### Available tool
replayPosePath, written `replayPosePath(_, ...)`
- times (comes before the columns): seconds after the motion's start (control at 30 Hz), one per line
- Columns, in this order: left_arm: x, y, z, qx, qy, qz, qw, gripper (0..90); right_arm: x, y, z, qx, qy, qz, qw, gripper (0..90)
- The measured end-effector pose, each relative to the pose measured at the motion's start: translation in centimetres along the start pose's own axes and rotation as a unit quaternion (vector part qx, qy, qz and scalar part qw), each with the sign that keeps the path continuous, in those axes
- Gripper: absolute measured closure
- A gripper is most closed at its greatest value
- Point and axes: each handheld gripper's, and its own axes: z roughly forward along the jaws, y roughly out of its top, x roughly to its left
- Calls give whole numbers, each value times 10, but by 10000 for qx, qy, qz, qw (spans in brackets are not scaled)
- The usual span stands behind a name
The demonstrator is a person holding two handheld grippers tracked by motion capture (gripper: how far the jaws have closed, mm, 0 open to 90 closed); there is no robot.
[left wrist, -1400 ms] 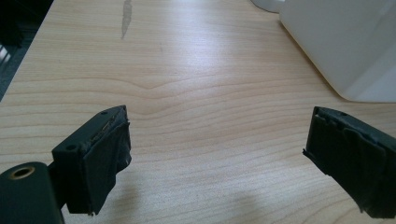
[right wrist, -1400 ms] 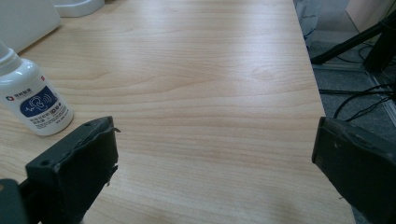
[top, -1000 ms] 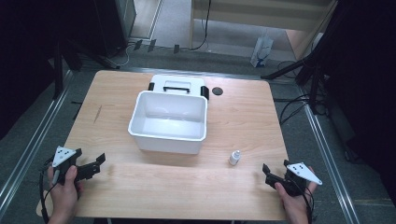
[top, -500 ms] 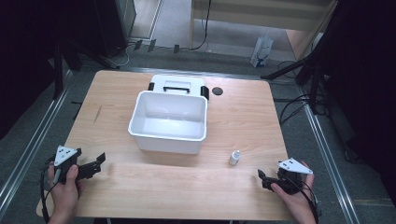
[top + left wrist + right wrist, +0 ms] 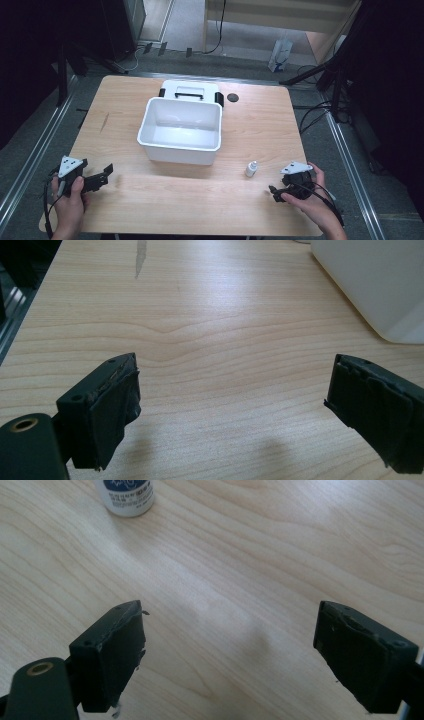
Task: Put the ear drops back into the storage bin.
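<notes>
We hold the left gripper point(image 5: 102, 175) low over the near left part of the wooden table point(image 5: 260, 125), and from above we see its jaws pointing toward the middle of the table. In the left gripper view the two black jaws stand wide apart with bare wood between them, and nothing is held. Ahead of this gripper and off to its right, a corner of the white bin point(image 5: 380, 285) comes into that view, near but apart from the jaw tips. In the high view the bin point(image 5: 181, 131) sits open near the table's centre, with a white lid with a black handle point(image 5: 189, 92) lying just behind it and touching its far wall, and a small dark disc point(image 5: 232, 97) beside the lid. We hold the right gripper point(image 5: 274, 192) over the near right part of the table, its jaws turned toward the left. In the right gripper view its jaws are likewise spread wide and empty. The small white bottle point(image 5: 126, 496) stands upright ahead of this gripper, in line with its left jaw and clear of it. From above, the bottle point(image 5: 252, 169) stands between the bin and the right gripper, closer to the gripper.
</notes>
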Motion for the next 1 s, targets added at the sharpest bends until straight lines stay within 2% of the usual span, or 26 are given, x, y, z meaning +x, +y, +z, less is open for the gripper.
replayPosePath(0.1, 0, 0, 0, 4, 0, -2, 10000, 77, -1, 7, -1, 85, -25, -65, 9999, 127)
replayPosePath(0.13, 0, 0, 0, 15, -5, 11, 10000, 77, 1, 14, -3, 217, -72, -185, 9996, 127)
replayPosePath(0.2, 0, 0, 1, 30, -6, 14, 10000, 77, 2, 20, -5, 296, -79, -355, 9989, 127)
replayPosePath(0.37, 0, 0, 1, 30, 0, 11, 10000, 77, 3, 32, -6, 571, -3, -629, 9964, 128)
replayPosePath(0.5, 0, 0, 1, 27, 1, 1, 10000, 77, 4, 40, -4, 856, 64, -818, 9929, 129)
replayPosePath(0.63, 0, 0, 1, 39, -12, 2, 10000, 77, 4, 47, -5, 994, 131, -906, 9908, 130)
replayPosePath(0.8, 0, 1, 1, 76, -13, -14, 10000, 78, 7, 60, -8, 1353, 236, -1091, 9845, 139)
replayPosePath(1.0, 0, 1, 2, 80, 9, -36, 10000, 79, 13, 72, -12, 1462, 435, -1178, 9813, 171)
